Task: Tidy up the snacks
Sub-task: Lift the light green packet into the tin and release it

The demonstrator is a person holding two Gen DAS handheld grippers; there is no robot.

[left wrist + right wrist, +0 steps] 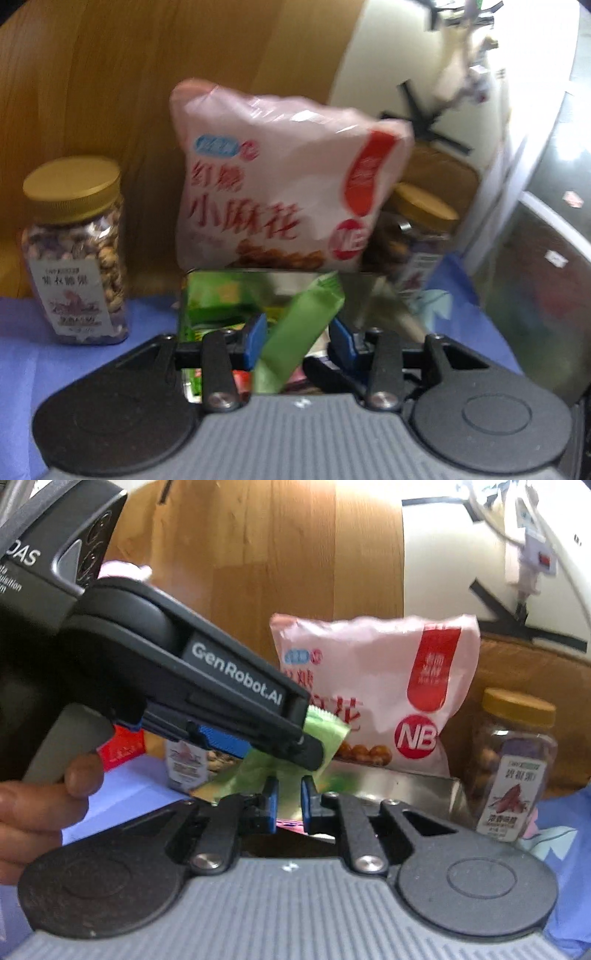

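A green snack packet (303, 325) stands tilted between the blue pads of my left gripper (297, 338); the jaws sit a little wider than the packet and do not clearly press it. It hangs over a shiny metal box (354, 291) holding several snack packets. In the right wrist view the left gripper reaches in from the left with the green packet (325, 734) at its tip. My right gripper (288, 803) is narrowly open and empty, just in front of the box (406, 782). A pink snack bag (280, 192) leans behind the box, also in the right view (376, 686).
A nut jar with a gold lid (77, 251) stands left of the box on the blue cloth (22, 332). A second gold-lidded jar (513, 764) stands right of it. A wooden panel (277, 546) rises behind.
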